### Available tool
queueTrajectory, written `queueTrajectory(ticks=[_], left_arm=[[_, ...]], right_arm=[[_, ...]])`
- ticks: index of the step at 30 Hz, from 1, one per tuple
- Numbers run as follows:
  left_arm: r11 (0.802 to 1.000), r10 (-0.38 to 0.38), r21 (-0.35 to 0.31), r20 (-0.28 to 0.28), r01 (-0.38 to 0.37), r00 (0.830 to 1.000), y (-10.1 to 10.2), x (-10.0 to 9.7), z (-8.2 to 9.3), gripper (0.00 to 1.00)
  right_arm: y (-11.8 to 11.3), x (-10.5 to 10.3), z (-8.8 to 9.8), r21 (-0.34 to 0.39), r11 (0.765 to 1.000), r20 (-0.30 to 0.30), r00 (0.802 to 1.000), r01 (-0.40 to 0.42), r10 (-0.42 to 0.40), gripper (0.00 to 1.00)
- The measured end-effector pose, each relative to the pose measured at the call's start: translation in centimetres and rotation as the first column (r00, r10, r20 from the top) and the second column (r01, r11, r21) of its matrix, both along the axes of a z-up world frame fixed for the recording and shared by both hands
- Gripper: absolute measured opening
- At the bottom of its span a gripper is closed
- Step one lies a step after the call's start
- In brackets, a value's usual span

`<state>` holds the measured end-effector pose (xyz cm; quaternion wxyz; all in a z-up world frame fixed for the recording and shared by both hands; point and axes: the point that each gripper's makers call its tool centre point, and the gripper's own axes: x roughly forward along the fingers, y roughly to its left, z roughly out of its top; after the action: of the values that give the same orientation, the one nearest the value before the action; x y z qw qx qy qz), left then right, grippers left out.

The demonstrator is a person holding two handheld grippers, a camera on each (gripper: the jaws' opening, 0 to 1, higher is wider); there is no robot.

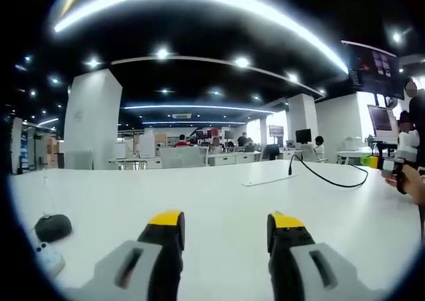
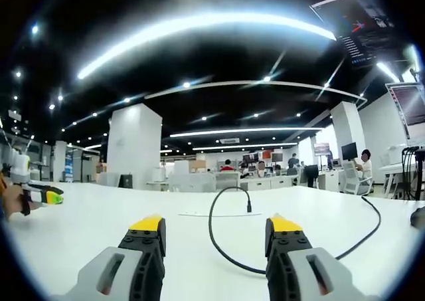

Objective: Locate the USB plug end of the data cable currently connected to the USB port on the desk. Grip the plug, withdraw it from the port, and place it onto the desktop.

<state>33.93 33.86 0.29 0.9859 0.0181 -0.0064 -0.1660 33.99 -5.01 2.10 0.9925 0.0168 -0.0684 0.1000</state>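
Nearest to us in the right gripper view, our right gripper (image 2: 216, 231) hangs with its yellow-tipped jaws parted and nothing between them. Just past the tips, the black data cable (image 2: 211, 234) loops across the white desk (image 2: 99, 214): it crosses the gap between the jaws and rises to the USB plug (image 2: 249, 206), which stands upright beyond the right jaw at the edge of a thin flat panel (image 2: 206, 214) on the desktop. We cannot tell whether the plug sits in a port. Far off the left jaw, the other gripper shows at the edge.

Our left gripper (image 1: 226, 224) also holds its jaws apart and empty above the desk. Well beyond its right jaw lie the same cable, plug and panel. Off the left jaw sit a black mouse (image 1: 53, 227) and a white phone (image 1: 46, 258)
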Motion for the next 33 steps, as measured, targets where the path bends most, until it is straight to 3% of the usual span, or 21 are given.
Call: queueTrajectory(ticks=[22,33], left_arm=[[0.996,-0.037,0.077,0.019,0.035,0.999,-1.0,0.7,1.3,0.50],[0.993,-0.055,0.103,0.023,0.052,0.998,-1.3,2.3,1.6,0.50]], right_arm=[[0.1,0.4,1.2,0.007,0.999,-0.007,0.999,-0.039,0.039,0.61],[-0.1,1.4,2.0,-0.062,0.997,-0.014,0.999,-0.039,0.039,0.59]])
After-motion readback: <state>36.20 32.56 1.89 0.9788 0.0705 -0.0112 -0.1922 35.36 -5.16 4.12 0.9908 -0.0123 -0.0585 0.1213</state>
